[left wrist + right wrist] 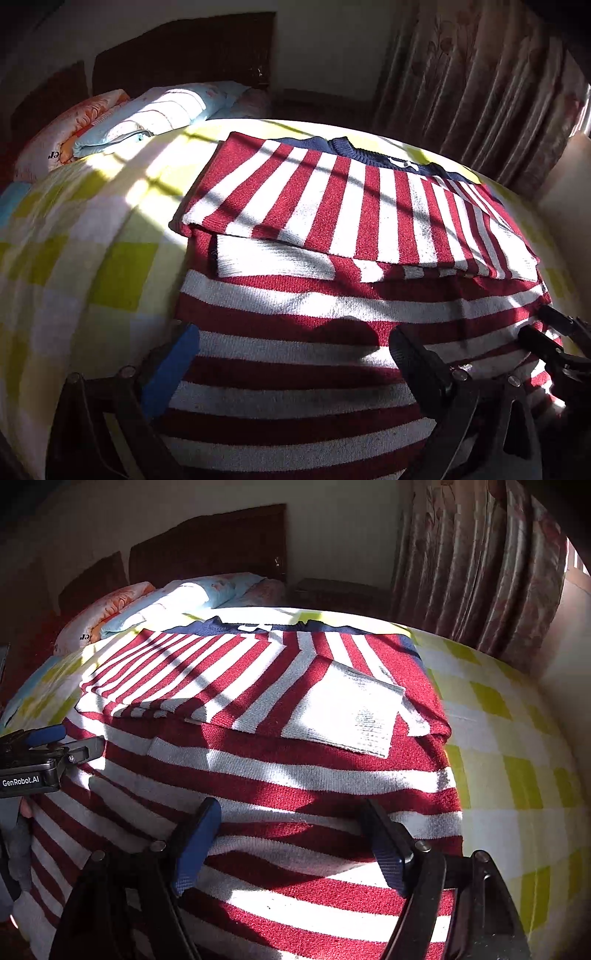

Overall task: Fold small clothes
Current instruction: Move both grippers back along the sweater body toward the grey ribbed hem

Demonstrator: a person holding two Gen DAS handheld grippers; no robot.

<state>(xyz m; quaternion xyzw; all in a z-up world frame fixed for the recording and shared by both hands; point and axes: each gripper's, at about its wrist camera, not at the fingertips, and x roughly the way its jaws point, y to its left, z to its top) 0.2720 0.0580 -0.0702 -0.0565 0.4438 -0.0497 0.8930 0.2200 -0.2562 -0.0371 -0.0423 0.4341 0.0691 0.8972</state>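
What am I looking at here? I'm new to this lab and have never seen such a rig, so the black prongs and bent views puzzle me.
No robot arm is involved: a person holds a two-finger tool in each hand, and each tool carries a fisheye camera looking along its fingers, which bends the room. One picture comes from the left tool, the other from the right tool. The black prongs with blue pads are the fingers, spread open and holding nothing. In the right view the left tool also shows at the left edge. Below them a red-and-white striped sweater lies on a bed with a checked yellow cover, its sleeves already folded across its chest. Pillows sit by the headboard, and curtains hang beyond.
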